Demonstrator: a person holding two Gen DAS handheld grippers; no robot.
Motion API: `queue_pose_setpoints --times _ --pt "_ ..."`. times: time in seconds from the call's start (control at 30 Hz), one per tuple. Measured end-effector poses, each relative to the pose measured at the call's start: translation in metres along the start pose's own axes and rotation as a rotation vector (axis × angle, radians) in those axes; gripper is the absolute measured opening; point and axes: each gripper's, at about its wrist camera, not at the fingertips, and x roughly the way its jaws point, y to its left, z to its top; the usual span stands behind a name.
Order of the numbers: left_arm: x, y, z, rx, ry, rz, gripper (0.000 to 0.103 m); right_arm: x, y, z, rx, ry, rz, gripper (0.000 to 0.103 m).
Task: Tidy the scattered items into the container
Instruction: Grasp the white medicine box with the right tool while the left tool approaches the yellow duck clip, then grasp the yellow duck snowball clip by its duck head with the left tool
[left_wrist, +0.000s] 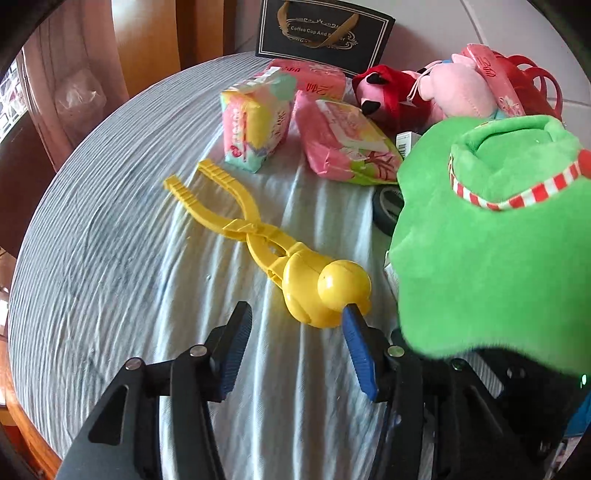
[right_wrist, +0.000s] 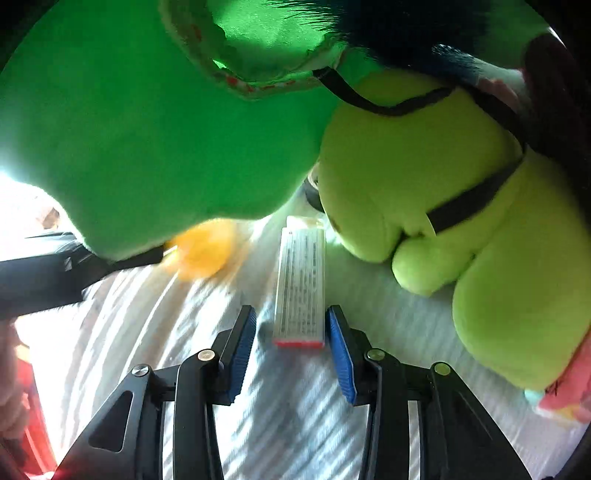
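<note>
Looming green plush (left_wrist: 498, 251) hides the table's right side; both hand-held grippers spread.

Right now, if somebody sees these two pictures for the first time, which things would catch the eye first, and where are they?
The big green plush toy dominates: it fills the right side of the left wrist view and the upper left of the right wrist view. Next comes the yellow duck-headed tongs, lying on the striped cloth with the duck head at the left claw's right fingertip. In the right wrist view, a lime plush toy sits beside a slim printed box.
</note>
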Motion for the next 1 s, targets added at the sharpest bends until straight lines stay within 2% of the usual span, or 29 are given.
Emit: queue_pose_setpoints --times 0.07,0.1,0.13,0.2,0.27,0.3,0.33,0.4,0.5,0.57,0.63,0.7,0.73,0.8,1.0 --pt "0.020 0.002 0.005 0.006 0.031 0.032 0.050 -0.001 -0.003 0.000 0.016 0.001 -0.004 0.039" --pt "0.028 0.003 0.005 0.004 0.047 0.023 0.047 -0.001 -0.003 0.001 0.020 -0.001 -0.010 0.041" --pt "0.033 0.006 0.003 0.007 0.063 0.018 0.034 -0.001 -0.004 0.003 0.025 -0.006 -0.018 0.042" --pt "0.033 0.012 -0.003 0.039 0.064 0.033 0.026 0.000 -0.004 0.005 0.030 -0.020 -0.024 0.042" --pt "0.028 0.019 -0.008 0.060 0.077 0.018 0.025 0.001 -0.003 0.006 0.029 -0.022 -0.052 0.035" --pt "0.022 0.021 -0.010 0.067 0.073 0.002 0.025 0.001 -0.003 0.007 0.024 -0.016 -0.074 0.028" --pt "0.015 0.021 -0.010 0.078 0.057 -0.012 0.025 -0.001 -0.003 0.006 0.025 -0.011 -0.085 0.026" --pt "-0.001 0.015 -0.002 0.098 0.008 -0.033 0.026 -0.006 -0.007 0.000 0.053 -0.011 -0.092 0.026" --pt "-0.002 -0.001 0.021 0.097 -0.043 -0.063 0.039 -0.016 -0.013 -0.011 0.103 -0.015 -0.112 0.026" --pt "0.011 -0.013 0.038 0.094 -0.044 -0.080 0.042 -0.021 -0.016 -0.015 0.126 -0.015 -0.116 0.026" --pt "0.032 -0.024 0.041 0.094 -0.006 -0.083 0.042 -0.024 -0.018 -0.018 0.135 -0.017 -0.125 0.026" --pt "0.040 -0.035 0.036 0.134 -0.043 -0.022 0.041 -0.026 -0.018 -0.019 0.134 -0.018 -0.130 0.026" --pt "0.040 -0.038 0.032 0.165 -0.049 0.005 0.037 -0.026 -0.017 -0.019 0.132 -0.016 -0.131 0.027" --pt "0.035 -0.033 0.022 0.193 -0.035 -0.005 0.033 -0.028 -0.015 -0.020 0.126 -0.013 -0.109 0.026" --pt "0.005 0.020 -0.029 0.258 0.008 0.039 0.033 -0.031 0.020 -0.027 0.057 0.021 -0.021 0.026"
